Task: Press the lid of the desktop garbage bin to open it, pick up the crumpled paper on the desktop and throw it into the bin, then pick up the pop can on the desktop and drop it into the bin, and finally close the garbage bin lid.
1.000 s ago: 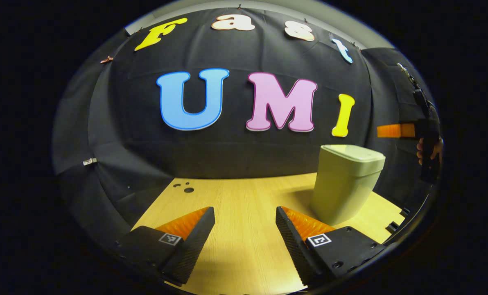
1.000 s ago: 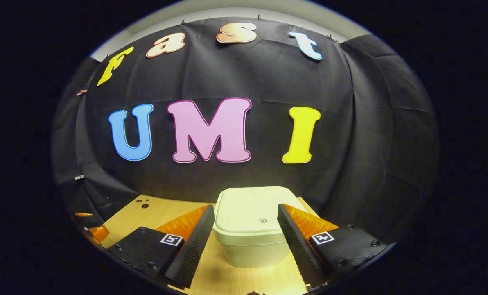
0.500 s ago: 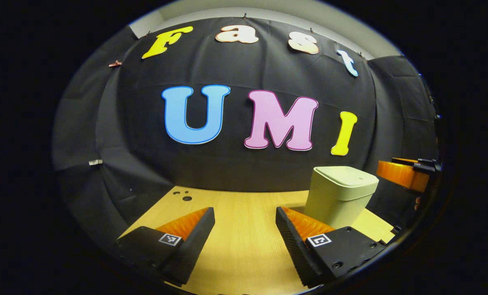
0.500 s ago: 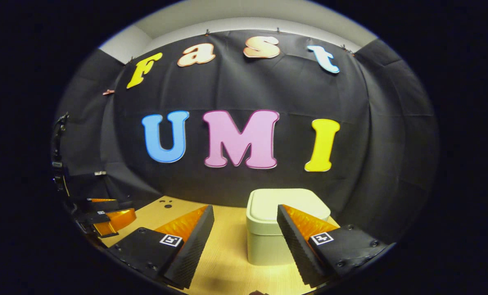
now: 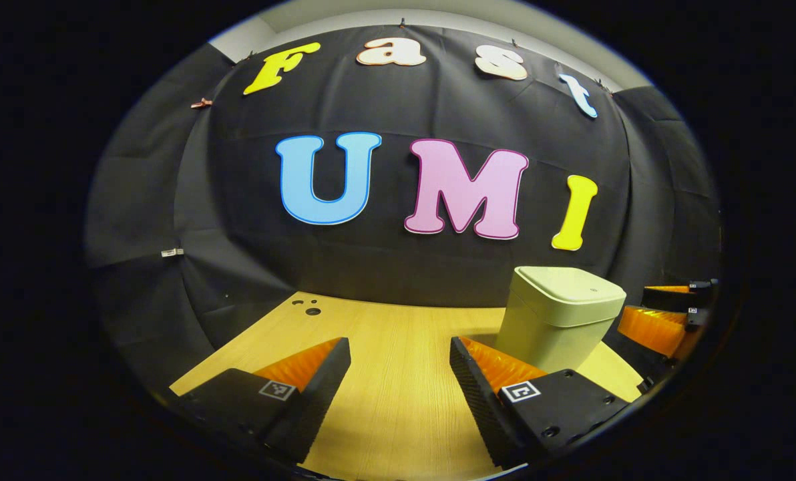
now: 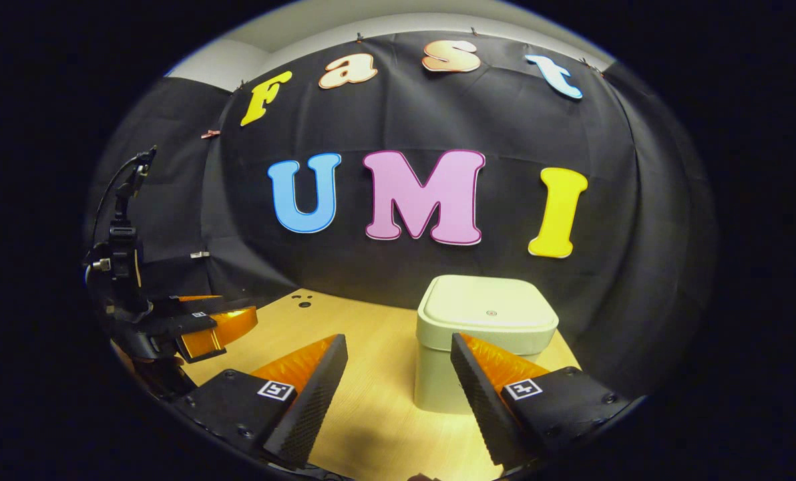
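A pale green desktop bin (image 5: 558, 321) stands on the wooden table with its lid (image 6: 486, 304) down flat. In the left gripper view my left gripper (image 5: 399, 381) is open above bare table, the bin ahead to its right. In the right gripper view my right gripper (image 6: 398, 381) is open, held short of the bin (image 6: 481, 347), which stands ahead slightly right. The right gripper (image 5: 665, 314) also appears at the far right edge of the left gripper view, beyond the bin. The left gripper (image 6: 204, 324) appears at the left of the right gripper view, open.
The wooden table (image 5: 384, 347) runs back to the black cloth wall. A few small dark holes (image 5: 308, 307) mark its far left corner. A cable and mount (image 6: 121, 227) rise above the left gripper in the right gripper view.
My right gripper has pulled back from above the bin lid and swung right, so the bin now stands farther ahead. My left gripper has shifted slightly; the bin lid stays down.
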Available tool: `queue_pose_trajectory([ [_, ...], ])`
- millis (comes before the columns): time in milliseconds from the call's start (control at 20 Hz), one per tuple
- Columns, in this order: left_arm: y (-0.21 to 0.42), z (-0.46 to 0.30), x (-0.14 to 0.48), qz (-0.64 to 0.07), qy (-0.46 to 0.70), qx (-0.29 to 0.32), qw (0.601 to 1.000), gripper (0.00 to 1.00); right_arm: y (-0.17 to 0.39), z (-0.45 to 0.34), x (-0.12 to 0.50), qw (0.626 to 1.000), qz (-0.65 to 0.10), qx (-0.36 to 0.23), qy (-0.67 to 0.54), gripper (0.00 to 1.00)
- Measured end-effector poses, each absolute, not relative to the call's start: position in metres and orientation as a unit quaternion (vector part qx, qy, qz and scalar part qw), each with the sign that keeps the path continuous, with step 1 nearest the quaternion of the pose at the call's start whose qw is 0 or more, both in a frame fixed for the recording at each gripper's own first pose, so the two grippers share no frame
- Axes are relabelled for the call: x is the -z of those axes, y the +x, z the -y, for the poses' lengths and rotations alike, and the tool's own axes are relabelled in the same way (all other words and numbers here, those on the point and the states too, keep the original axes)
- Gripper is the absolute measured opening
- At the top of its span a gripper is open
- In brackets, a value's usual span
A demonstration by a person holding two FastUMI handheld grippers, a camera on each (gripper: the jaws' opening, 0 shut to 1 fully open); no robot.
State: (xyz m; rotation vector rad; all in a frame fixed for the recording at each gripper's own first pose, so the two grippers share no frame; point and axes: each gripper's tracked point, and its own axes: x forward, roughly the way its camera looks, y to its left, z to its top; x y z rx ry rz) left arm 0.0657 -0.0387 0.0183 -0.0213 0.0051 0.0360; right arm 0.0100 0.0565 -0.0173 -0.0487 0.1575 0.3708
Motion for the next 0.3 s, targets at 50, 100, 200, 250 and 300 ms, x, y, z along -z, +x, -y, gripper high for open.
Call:
queue_pose_trajectory([
  [50,0.0663,0.0408,-0.0156,-0.005,-0.010,-0.013,1.000,0.96,0.0113,-0.0559,0.0209,0.980,-0.083,-0.180,-0.021,0.98],
  [100,0.0671,0.0410,-0.0135,-0.006,-0.010,-0.008,1.000,0.96,0.0144,-0.0542,0.0229,0.981,-0.084,-0.174,-0.020,0.98],
  [200,0.0682,0.0387,-0.0107,-0.008,-0.006,0.001,1.000,0.96,0.0152,-0.0571,0.0250,0.983,-0.084,-0.163,-0.018,0.98],
  [250,0.0690,0.0359,-0.0090,-0.008,-0.003,0.004,1.000,0.96,0.0151,-0.0594,0.0272,0.984,-0.086,-0.157,-0.017,0.98],
  [300,0.0694,0.0324,-0.0092,-0.006,-0.003,0.006,1.000,0.96,0.0142,-0.0617,0.0299,0.984,-0.087,-0.151,-0.016,0.98],
])
